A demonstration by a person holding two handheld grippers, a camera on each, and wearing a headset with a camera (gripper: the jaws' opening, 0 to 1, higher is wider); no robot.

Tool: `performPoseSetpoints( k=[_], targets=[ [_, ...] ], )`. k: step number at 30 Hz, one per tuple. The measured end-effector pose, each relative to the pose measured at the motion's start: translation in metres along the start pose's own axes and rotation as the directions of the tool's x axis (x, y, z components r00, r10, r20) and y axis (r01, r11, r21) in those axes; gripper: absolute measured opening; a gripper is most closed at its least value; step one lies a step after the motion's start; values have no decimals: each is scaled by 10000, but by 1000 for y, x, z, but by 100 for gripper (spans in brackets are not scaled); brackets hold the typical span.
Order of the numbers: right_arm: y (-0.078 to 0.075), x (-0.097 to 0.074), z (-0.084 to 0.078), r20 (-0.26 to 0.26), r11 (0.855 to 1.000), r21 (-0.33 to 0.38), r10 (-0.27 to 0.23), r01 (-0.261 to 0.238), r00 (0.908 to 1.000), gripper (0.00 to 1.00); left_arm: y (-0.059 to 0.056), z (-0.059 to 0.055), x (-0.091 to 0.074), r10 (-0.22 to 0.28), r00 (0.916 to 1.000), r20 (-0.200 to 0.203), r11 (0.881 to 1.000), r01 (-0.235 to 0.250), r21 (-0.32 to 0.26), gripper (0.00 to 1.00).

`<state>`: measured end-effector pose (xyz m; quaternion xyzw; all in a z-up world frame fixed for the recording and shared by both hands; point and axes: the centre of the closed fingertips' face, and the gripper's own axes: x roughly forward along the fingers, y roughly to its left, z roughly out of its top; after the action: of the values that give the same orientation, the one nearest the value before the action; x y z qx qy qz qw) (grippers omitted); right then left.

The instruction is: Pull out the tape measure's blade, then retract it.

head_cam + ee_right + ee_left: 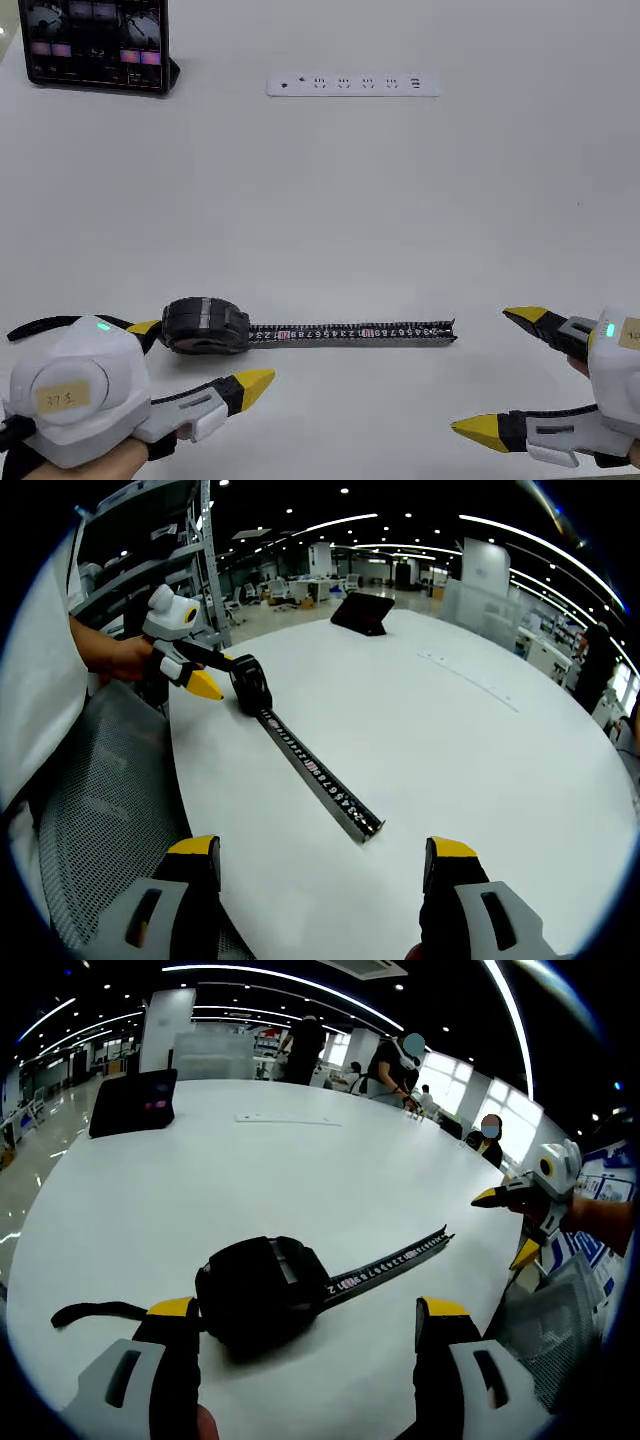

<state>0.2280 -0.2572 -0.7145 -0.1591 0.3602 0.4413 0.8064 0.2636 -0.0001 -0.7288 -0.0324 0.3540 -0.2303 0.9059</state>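
The left tool (200, 353) is standing wide open with the tape measure's case (205, 325) sitting between its jaws. The case is lying close against one jaw and clear of the other, so the tool is bracketing it rather than clamping it, probably to stop the body from sliding. The blade (350, 332) is lying flat on the surface (330, 200), running from the left tool toward the right tool (497, 370). The right tool is also gaping wide and holding nothing, with the blade's end hook (452, 330) lying just ahead of its jaws and apart from them. From this, the pull-out is looking done and the retraction is not yet begun. The case's strap (40, 325) is trailing behind the left tool.
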Motion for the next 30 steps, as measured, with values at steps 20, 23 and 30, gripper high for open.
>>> performPoseSetpoints(
  k=[20,23,30],
  targets=[
    [-22,8,-5,-331,9993,-325,156,-167,9993,62,16,3,13,1882,9804,575,9787,-1824,-941,73],
    [-25,9,-5,-359,9992,-355,167,-179,9992,61,20,3,12,2100,9759,600,9742,-2036,-977,69],
    [-25,13,-8,-436,9989,-389,255,-272,9987,56,26,3,13,2273,9718,634,9665,-2172,-1367,63]
  ],
)
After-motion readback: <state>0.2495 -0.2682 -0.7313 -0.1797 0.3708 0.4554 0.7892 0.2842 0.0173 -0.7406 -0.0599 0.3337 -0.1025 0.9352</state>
